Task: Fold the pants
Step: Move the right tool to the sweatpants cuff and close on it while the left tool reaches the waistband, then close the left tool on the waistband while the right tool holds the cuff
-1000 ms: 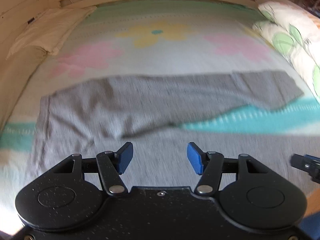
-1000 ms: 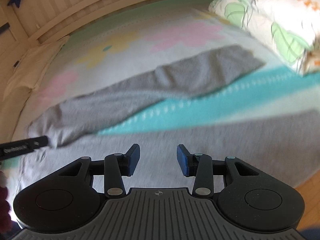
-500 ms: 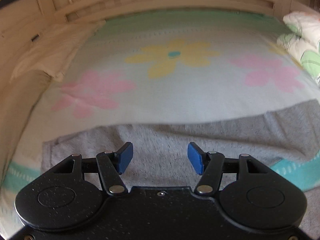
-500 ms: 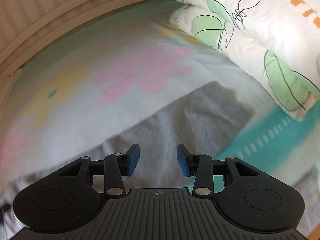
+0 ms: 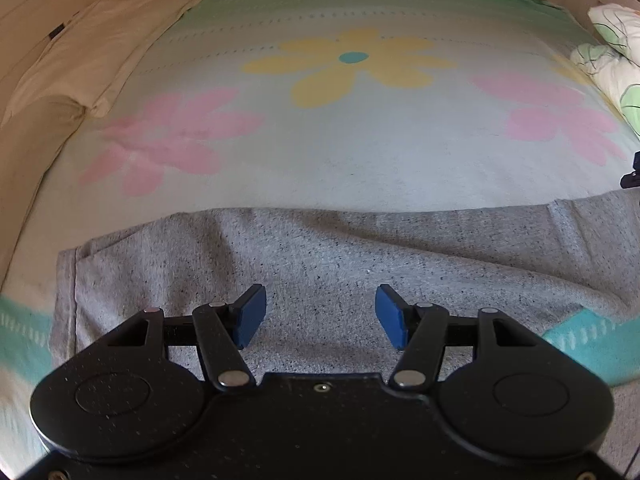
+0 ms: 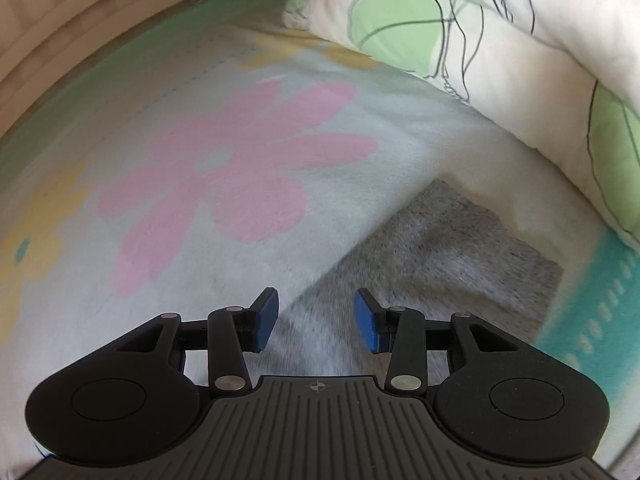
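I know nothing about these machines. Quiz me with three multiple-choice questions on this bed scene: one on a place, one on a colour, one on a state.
1. The grey pants lie on:
A. a chair
B. the flowered blanket
C. the floor

2. The flower nearest the right tongs is:
A. pink
B. black
C. red

3. The left tongs are:
A. shut on a pillow
B. shut on the pants
C. open, holding nothing

Answers:
1 B, grey fabric spreads across the blanket.
2 A, pink petals lie just beyond the tongs.
3 C, the blue pads stand apart.

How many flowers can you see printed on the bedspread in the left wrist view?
3: a yellow flower at top centre, a pink flower at left, and another pink flower at right. The grey pants may hide more.
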Tool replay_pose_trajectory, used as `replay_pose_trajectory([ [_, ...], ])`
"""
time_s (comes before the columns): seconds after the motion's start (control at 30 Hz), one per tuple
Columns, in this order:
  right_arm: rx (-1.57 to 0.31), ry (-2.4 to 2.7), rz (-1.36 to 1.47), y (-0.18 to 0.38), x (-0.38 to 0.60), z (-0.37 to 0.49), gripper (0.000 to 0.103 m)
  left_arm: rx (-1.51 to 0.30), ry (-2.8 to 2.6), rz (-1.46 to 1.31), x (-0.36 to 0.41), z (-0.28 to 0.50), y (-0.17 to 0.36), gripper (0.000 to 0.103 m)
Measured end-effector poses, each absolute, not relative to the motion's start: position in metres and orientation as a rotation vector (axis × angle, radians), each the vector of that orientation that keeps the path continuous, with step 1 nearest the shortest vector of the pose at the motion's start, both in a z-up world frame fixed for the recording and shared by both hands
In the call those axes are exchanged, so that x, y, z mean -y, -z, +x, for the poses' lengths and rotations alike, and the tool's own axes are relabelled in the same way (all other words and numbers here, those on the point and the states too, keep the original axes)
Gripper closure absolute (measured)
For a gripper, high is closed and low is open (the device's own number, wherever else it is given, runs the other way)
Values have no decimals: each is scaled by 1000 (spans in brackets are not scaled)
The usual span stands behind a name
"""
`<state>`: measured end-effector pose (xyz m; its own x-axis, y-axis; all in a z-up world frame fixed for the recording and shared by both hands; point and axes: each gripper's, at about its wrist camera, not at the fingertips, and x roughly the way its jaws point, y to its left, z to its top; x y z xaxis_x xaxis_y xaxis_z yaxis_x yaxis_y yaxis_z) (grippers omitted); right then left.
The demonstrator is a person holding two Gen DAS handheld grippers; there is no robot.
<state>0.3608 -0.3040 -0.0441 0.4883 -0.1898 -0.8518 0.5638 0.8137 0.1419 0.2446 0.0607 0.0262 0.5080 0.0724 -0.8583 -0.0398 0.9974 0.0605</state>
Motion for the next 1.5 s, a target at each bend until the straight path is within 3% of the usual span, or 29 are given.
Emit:
replay_pose_trajectory([
  [0.23,-1014,543,378,66,305,377,64,-1032,-74,56,-61,245,-24,39],
  [0.3,-1022,493,345,62,304,381,96,-1031,-79,72,-61,246,-21,39],
  [0.37,-1018,484,376,57,312,381,98,-1033,-83,82,-61,247,-17,39],
  [0.53,-897,453,503,37,338,373,98,-1060,-94,60,-68,251,-10,39],
  [0.8,-942,446,558,64,346,367,99,-1045,-149,-78,-103,277,-10,38],
  [0.97,-935,412,602,62,355,359,99,-1090,-210,-271,-135,321,-1,37],
  [1.2,-937,280,577,42,367,345,99,-1156,-237,-307,-138,362,19,36],
  [1.4,-921,208,592,19,379,324,99,-1187,-234,-404,-136,381,30,25],
  [1.5,-915,189,604,11,380,313,99,-1247,-254,-405,-130,392,44,24],
])
